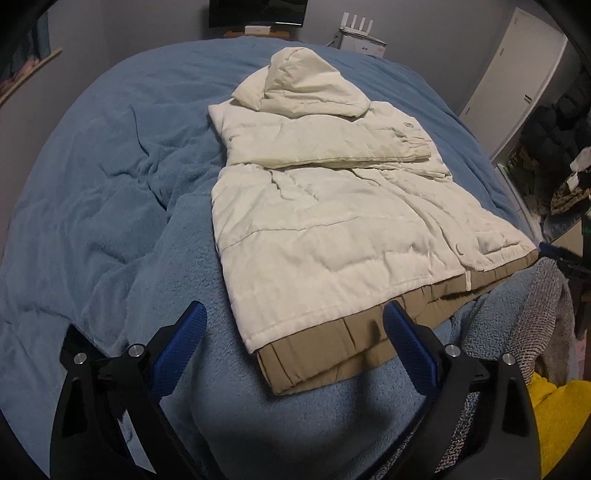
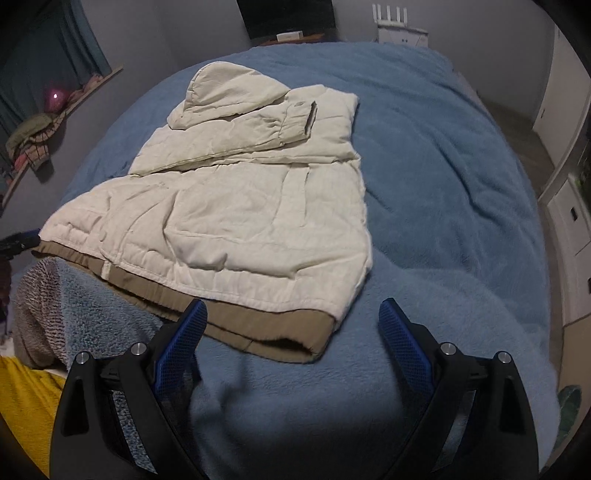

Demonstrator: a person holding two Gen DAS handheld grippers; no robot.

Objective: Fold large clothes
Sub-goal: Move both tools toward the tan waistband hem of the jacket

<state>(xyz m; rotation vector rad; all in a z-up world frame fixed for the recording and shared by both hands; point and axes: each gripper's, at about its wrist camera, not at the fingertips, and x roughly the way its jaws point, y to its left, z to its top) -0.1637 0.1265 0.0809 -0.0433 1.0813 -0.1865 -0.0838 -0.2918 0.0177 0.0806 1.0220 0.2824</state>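
Observation:
A cream padded hooded coat (image 1: 332, 221) lies flat on the blue bed, sleeves folded across its chest, hood at the far end. Its tan lining (image 1: 332, 354) shows along the near hem. It also shows in the right wrist view (image 2: 240, 206), with its tan hem (image 2: 258, 328). My left gripper (image 1: 293, 332) is open and empty, its blue pads either side of the near left hem corner, just above it. My right gripper (image 2: 291, 332) is open and empty, just short of the near right hem corner.
A rumpled blue fleece blanket (image 1: 110, 184) covers the bed (image 2: 443, 184). A grey knit garment (image 1: 543, 314) and a yellow cloth (image 1: 554, 417) lie at the bed's near edge. A desk with a monitor (image 1: 258, 14) and a white cabinet (image 1: 517, 81) stand beyond.

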